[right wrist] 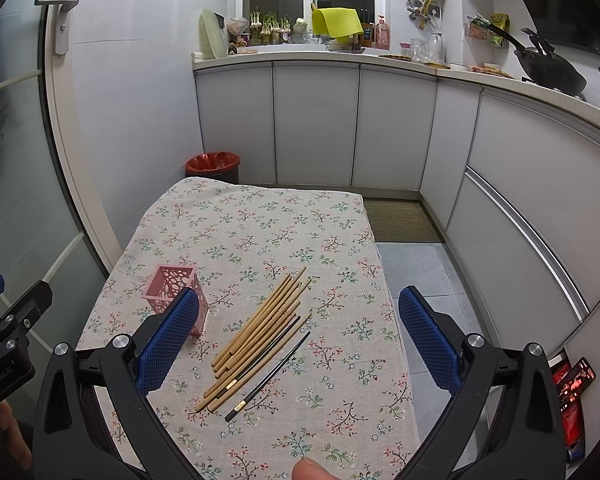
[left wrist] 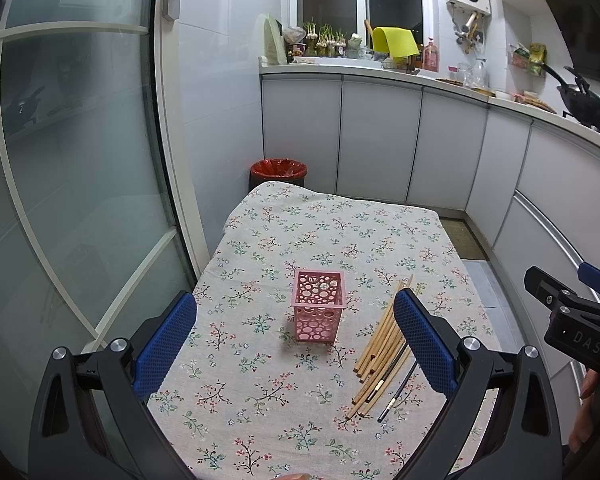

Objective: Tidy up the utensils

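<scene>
A pink perforated holder [left wrist: 318, 305] [right wrist: 176, 285] stands upright on the flowered tablecloth [left wrist: 300, 236] [right wrist: 260, 224]. To its right lies a loose bundle of several wooden chopsticks [left wrist: 376, 344] [right wrist: 260, 328], with two black chopsticks [left wrist: 398, 392] [right wrist: 268, 370] along its right side. My left gripper [left wrist: 296, 340] is open above the near part of the table, the holder between its blue fingers in the view. My right gripper [right wrist: 300, 340] is open too, hovering above the chopsticks. Neither gripper holds anything.
A red-lined bin [left wrist: 279, 170] [right wrist: 213, 164] stands on the floor behind the table. A glass door [left wrist: 72, 180] runs along the left. White cabinets [right wrist: 380, 120] and a cluttered counter with a wok [right wrist: 548, 66] curve around the right. A mat [right wrist: 400, 220] lies on the floor.
</scene>
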`<state>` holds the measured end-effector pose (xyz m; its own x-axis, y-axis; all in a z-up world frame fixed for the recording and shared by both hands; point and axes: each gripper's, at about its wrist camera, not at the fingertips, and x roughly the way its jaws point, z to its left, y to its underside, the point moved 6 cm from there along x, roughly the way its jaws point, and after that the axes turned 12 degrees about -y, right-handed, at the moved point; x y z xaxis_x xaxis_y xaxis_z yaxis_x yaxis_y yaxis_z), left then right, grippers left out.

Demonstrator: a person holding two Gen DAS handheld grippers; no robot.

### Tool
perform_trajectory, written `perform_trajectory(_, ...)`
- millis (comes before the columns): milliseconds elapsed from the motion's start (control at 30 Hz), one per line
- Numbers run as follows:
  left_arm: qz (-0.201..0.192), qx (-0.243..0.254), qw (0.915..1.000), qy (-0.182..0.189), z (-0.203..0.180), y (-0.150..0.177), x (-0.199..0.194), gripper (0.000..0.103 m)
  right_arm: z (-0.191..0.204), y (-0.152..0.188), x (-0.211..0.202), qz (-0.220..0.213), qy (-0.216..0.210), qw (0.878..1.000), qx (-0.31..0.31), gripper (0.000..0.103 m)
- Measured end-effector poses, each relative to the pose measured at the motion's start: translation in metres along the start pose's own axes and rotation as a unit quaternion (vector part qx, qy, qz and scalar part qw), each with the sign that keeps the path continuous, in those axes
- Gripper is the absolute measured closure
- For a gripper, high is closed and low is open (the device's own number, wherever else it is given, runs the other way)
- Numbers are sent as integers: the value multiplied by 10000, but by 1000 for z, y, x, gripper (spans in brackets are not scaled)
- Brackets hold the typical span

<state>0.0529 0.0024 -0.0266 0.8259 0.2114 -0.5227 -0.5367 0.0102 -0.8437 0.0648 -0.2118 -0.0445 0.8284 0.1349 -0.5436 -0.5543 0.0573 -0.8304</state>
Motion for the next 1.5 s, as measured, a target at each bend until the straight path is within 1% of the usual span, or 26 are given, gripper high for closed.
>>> perform_trajectory(133, 5, 6, 10000, -17, 3, -3, 4, 7, -3, -2, 0, -7, 65, 10000, 48, 7)
perform_trajectory(267, 55, -6, 10000, -19, -2, -4, 11, 7, -11, -8, 3, 10, 239, 9997, 54, 7)
perform_trajectory(333, 41, -16, 10000, -41, -4, -7, 14, 7, -15, -12, 9, 63, 284, 9996, 9, 7)
perform_trajectory(400, 23, 12, 10000, 14, -11, -12, 22, 7, -22, -18, 17, 183, 441, 9989, -19, 7)
perform_trajectory(467, 133, 159, 9997, 146, -22, -15, 30, 7, -32, -24, 30, 362, 588, 9976, 19, 7)
perform_trajectory(567, 442, 363, 9975, 424, -42, -18, 50, 7, -48, -29, 51, 630, 726, 9952, 164, 7)
perform_trajectory(667, 630, 668, 9947, 456, -63, -19, 67, 7, -70, -27, 77, 993, 820, 9907, 449, 7)
perform_trajectory(733, 721, 903, 9920, 511, -78, -21, 77, 7, -88, -17, 94, 1161, 872, 9869, 703, 7)
perform_trajectory(800, 936, 1123, 9867, 708, -98, -20, 92, 7, -104, 1, 115, 1471, 813, 9810, 964, 7)
perform_trajectory(833, 1098, 1229, 9828, 831, -111, -19, 102, 7, -110, 9, 124, 1645, 713, 9783, 1040, 7)
perform_trajectory(900, 1308, 1350, 9774, 966, -129, -18, 118, 8, -122, 20, 144, 1962, 535, 9713, 1235, 7)
perform_trajectory(933, 1407, 1396, 9749, 1019, -138, -18, 127, 9, -131, 24, 153, 2072, 547, 9675, 1340, 7)
perform_trajectory(967, 1531, 1476, 9714, 1057, -152, -16, 140, 14, -131, 24, 153, 2072, 547, 9675, 1340, 7)
perform_trajectory(1033, 1720, 1581, 9667, 1047, -171, -12, 159, 26, -143, 28, 167, 2188, 523, 9634, 1457, 7)
perform_trajectory(1067, 1881, 1637, 9626, 1062, -184, -7, 173, 30, -145, 31, 173, 2244, 499, 9619, 1480, 7)
perform_trajectory(1133, 2149, 1720, 9548, 1120, -204, 3, 194, 45, -152, 40, 188, 2450, 404, 9561, 1556, 10)
perform_trajectory(1167, 2351, 1794, 9485, 1136, -216, 11, 210, 50, -154, 44, 195, 2533, 361, 9536, 1587, 11)
perform_trajectory(1233, 2679, 1833, 9386, 1172, -230, 24, 235, 64, -156, 53, 207, 2722, 252, 9477, 1647, 14)
perform_trajectory(1267, 2861, 1812, 9335, 1175, -237, 31, 251, 68, -157, 56, 212, 2795, 221, 9455, 1658, 15)
perform_trajectory(1333, 3055, 1776, 9285, 1137, -245, 42, 273, 81, -159, 60, 219, 2885, 140, 9422, 1696, 18)
perform_trajectory(1367, 3096, 1782, 9270, 1142, -249, 45, 280, 84, -161, 62, 222, 2924, 122, 9405, 1729, 19)
perform_trajectory(1400, 3146, 1810, 9251, 1118, -253, 49, 289, 90, -162, 65, 225, 2971, 82, 9380, 1784, 21)
perform_trajectory(1433, 3182, 1819, 9238, 1107, -255, 51, 295, 93, -164, 67, 228, 2997, 48, 9363, 1830, 21)
perform_trajectory(1500, 3315, 1777, 9190, 1185, -259, 57, 306, 94, -167, 70, 232, 3050, 12, 9324, 1937, 21)
